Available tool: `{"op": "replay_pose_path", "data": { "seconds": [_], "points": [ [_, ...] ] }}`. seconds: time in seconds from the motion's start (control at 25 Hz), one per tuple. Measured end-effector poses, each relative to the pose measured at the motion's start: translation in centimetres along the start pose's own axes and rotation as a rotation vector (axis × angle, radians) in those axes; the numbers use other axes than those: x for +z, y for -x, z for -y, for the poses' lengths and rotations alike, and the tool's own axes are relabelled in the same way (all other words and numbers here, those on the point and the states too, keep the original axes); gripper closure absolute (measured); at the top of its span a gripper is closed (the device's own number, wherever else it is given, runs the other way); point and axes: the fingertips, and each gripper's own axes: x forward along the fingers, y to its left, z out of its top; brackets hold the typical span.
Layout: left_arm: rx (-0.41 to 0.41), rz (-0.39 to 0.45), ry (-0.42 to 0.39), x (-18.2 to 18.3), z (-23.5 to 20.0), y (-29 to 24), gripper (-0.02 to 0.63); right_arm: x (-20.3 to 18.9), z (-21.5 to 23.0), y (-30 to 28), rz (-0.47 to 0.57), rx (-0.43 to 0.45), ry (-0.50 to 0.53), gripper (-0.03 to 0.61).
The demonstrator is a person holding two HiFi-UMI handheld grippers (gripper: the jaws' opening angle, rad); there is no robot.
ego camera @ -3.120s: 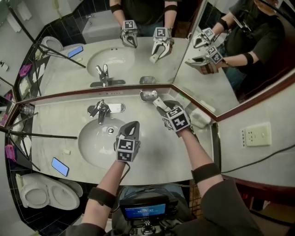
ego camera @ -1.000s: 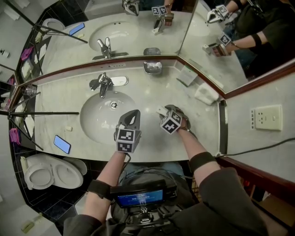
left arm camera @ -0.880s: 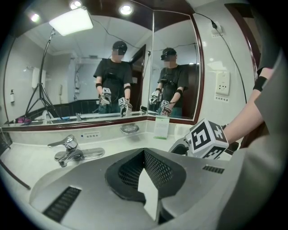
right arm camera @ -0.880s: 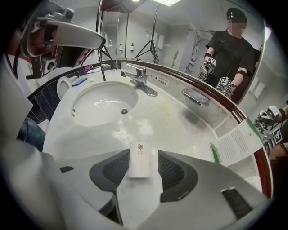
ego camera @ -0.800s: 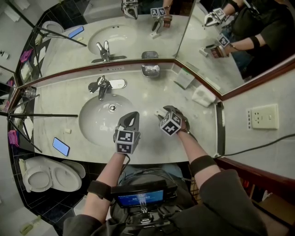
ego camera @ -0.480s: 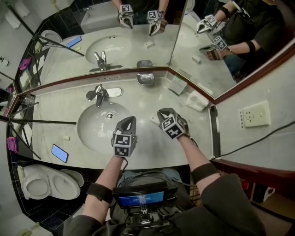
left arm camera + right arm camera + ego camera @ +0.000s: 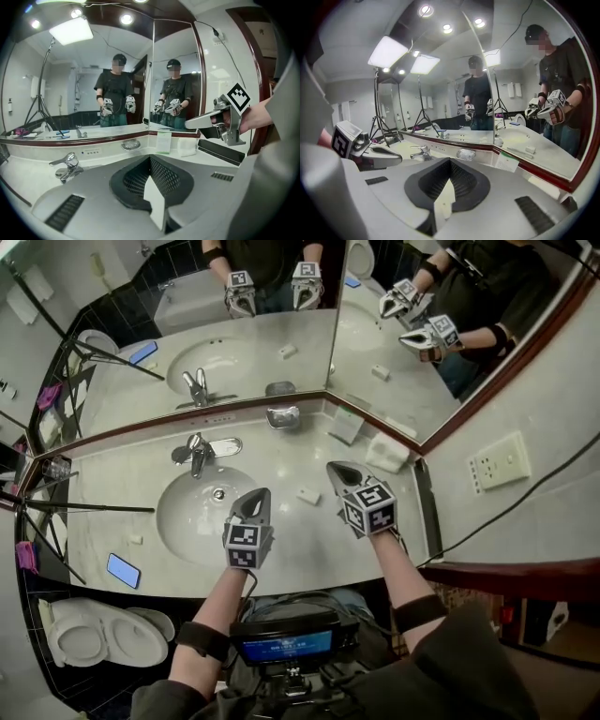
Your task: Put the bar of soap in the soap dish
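The small white bar of soap (image 7: 308,495) lies on the marble counter (image 7: 281,460), between my two grippers and touched by neither. The metal soap dish (image 7: 282,417) stands at the back where the two mirrors meet; it also shows as a dish (image 7: 131,145) in the left gripper view and as a dish (image 7: 465,153) in the right gripper view. My left gripper (image 7: 258,495) hangs shut and empty over the basin's right rim. My right gripper (image 7: 337,468) is raised above the counter, right of the soap; its jaws have just been closing, with nothing between them.
The sink basin (image 7: 202,507) and faucet (image 7: 197,454) lie left of the soap. A white card (image 7: 347,425) and a folded white cloth (image 7: 386,454) stand right of the dish. A phone (image 7: 123,571) lies at the counter's front left. Tripod legs (image 7: 84,509) cross the left side.
My right gripper has lifted off the counter and shut its jaws, leaving the soap lying there. The left gripper has risen a little. The head view has shifted.
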Motion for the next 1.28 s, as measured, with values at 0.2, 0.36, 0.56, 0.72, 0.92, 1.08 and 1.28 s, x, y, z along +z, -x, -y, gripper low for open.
{"op": "replay_pose_path", "data": {
  "seconds": [0.2, 0.36, 0.56, 0.72, 0.92, 1.08, 1.28],
  "points": [
    [-0.003, 0.017, 0.007, 0.5, 0.2, 0.6, 0.614, -0.4, 0.7, 2.7, 0.058, -0.031, -0.083, 0.563],
    [0.006, 0.017, 0.031, 0.4, 0.0, 1.1, 0.614, -1.5, 0.9, 4.0, 0.055, -0.060, -0.079, 0.565],
    [0.011, 0.010, 0.033, -0.1, 0.2, 1.7, 0.614, -2.9, 1.0, 4.5, 0.028, -0.072, -0.059, 0.565],
    [0.014, 0.008, 0.034, -0.3, 0.4, 2.0, 0.614, -3.3, 0.5, 4.6, 0.017, -0.068, -0.041, 0.565],
    [0.015, 0.004, 0.036, -0.6, 0.6, 2.3, 0.614, -3.5, 0.0, 4.6, 0.008, -0.061, -0.023, 0.565],
    [0.020, -0.001, 0.033, -0.9, 0.6, 2.4, 0.614, -4.0, 0.0, 4.7, 0.002, -0.059, -0.025, 0.565],
    [0.022, -0.002, 0.033, -1.0, 0.8, 2.6, 0.614, -4.2, 0.1, 5.0, -0.001, -0.064, -0.025, 0.565]
  ]
}}
